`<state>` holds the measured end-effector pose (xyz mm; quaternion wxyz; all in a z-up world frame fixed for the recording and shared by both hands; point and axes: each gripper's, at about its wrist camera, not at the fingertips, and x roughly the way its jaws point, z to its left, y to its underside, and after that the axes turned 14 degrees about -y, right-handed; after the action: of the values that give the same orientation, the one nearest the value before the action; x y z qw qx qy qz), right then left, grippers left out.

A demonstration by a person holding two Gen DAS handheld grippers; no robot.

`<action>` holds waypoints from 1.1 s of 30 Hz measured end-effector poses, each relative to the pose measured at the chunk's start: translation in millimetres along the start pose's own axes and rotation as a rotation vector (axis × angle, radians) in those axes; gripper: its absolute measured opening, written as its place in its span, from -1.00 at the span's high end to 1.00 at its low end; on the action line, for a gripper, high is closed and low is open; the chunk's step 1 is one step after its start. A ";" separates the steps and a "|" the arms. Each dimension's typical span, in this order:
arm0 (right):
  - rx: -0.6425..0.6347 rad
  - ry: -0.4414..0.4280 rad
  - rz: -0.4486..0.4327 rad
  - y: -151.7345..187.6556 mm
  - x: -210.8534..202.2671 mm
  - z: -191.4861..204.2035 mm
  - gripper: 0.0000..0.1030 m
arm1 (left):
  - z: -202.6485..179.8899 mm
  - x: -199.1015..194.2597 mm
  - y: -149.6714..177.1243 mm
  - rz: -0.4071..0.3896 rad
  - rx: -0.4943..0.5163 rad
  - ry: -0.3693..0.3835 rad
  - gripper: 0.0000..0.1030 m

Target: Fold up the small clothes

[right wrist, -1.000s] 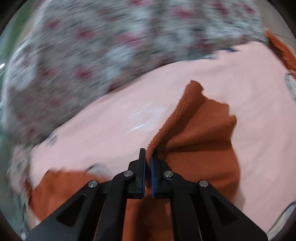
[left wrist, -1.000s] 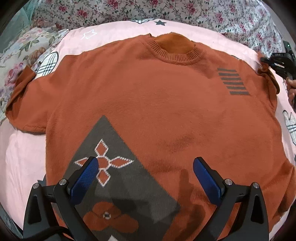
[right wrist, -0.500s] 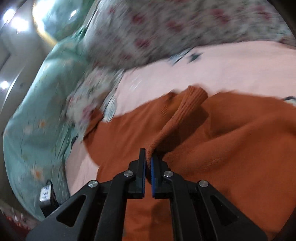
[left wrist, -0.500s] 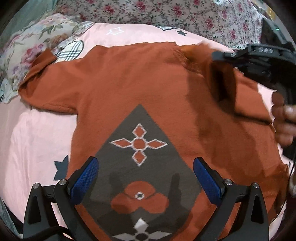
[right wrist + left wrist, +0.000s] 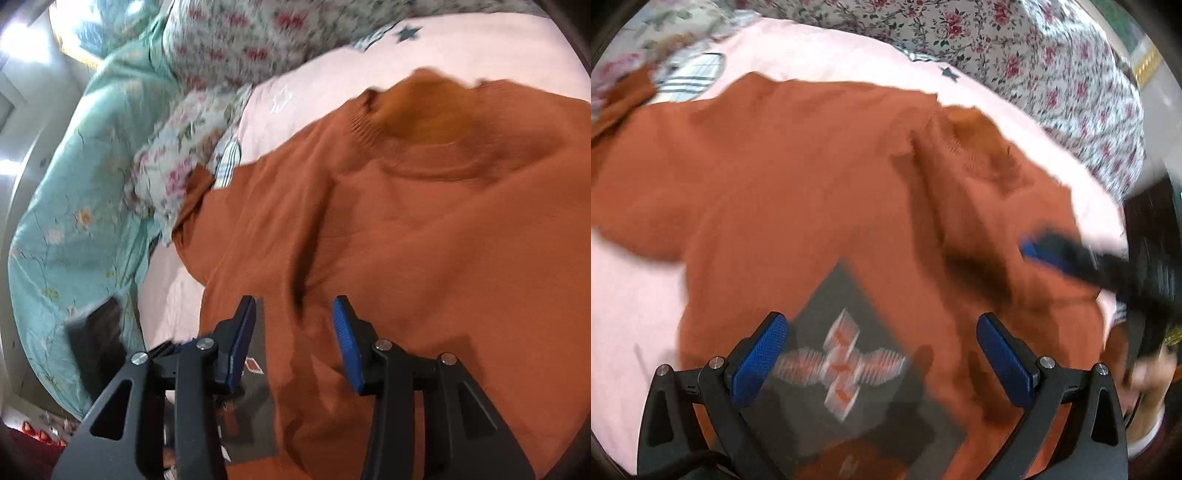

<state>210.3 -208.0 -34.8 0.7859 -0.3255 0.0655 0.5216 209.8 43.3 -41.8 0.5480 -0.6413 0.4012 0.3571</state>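
An orange knit sweater [image 5: 798, 177] lies on the pink bed sheet [image 5: 631, 302]; it also shows in the right wrist view [image 5: 424, 229]. Its right sleeve is folded in over the body [image 5: 1008, 192]. A grey diamond pattern [image 5: 846, 362] sits on the front. My left gripper [image 5: 881, 354] is open and empty, just above the pattern. My right gripper [image 5: 293, 332] is open and empty over the sweater, beside the folded edge. It shows blurred in the left wrist view [image 5: 1052, 254] at the right.
Floral bedding [image 5: 1052, 74] lies behind the sweater. A mint-green quilt [image 5: 74, 206] and a floral pillow [image 5: 173, 155] lie at the bed's left side. The sweater's left sleeve [image 5: 195, 192] reaches to the pillow. A dark object [image 5: 99, 343] lies on the quilt.
My right gripper carried the right sleeve in over the sweater body, then opened and let it go. My left gripper shifted over the sweater and stayed open.
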 end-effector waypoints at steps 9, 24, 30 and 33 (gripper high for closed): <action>0.052 0.131 -0.152 34.8 -72.2 -4.1 0.12 | -53.2 64.6 -102.6 0.025 0.128 0.007 0.17; 0.065 0.138 -0.259 53.7 -112.6 -1.4 0.12 | 17.0 26.1 -27.9 -0.044 0.044 0.104 0.02; 0.064 0.160 -0.276 61.8 -122.0 3.8 0.12 | 3.9 50.3 -65.5 0.009 0.096 0.195 -0.37; 0.071 0.178 -0.284 64.3 -127.6 3.0 0.12 | -8.1 55.4 -79.3 0.014 0.167 0.221 -0.18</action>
<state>97.0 -289.8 -4.4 0.8538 -0.3483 0.1067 0.3718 305.2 34.6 -57.3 0.5497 -0.6260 0.4917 0.2534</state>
